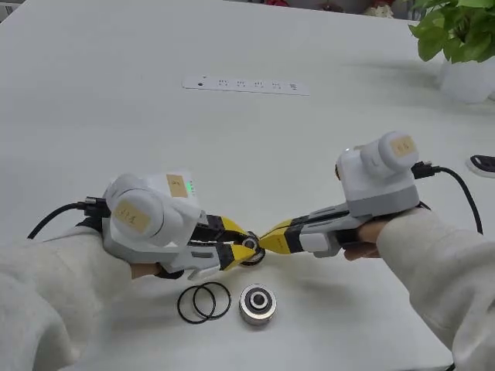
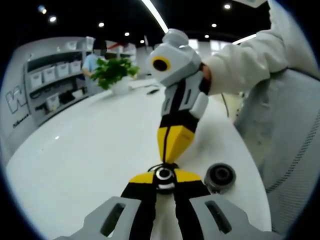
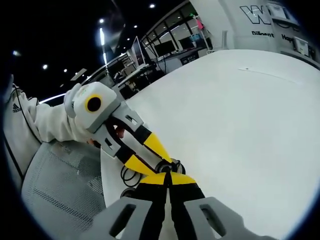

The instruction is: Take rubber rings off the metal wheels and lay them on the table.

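Your left gripper (image 1: 244, 247) clamps the metal wheel (image 1: 251, 250) just above the table (image 1: 232, 154) while your right gripper (image 1: 267, 241), jaws pressed together, seems to pinch its rubber ring (image 2: 160, 166) (thin, stretchy, probably slippery), so grip its edge and peel gently.

Left gripper (image 1: 246, 249), lower left of head view: rounded white-grey housing, two yellow stickers (image 1: 131, 216), small green light (image 1: 191, 187), black jaws tipped yellow; black cable (image 1: 58, 212) off its left end; right gripper (image 1: 268, 241), right of centre: same build, one yellow sticker (image 1: 402, 145), second black cable (image 1: 456, 185) trailing right; sleeves (image 1: 433, 263) white fleece, lower corners; dark logo (image 3: 17, 107) on sleeve, left edge of right gripper view.
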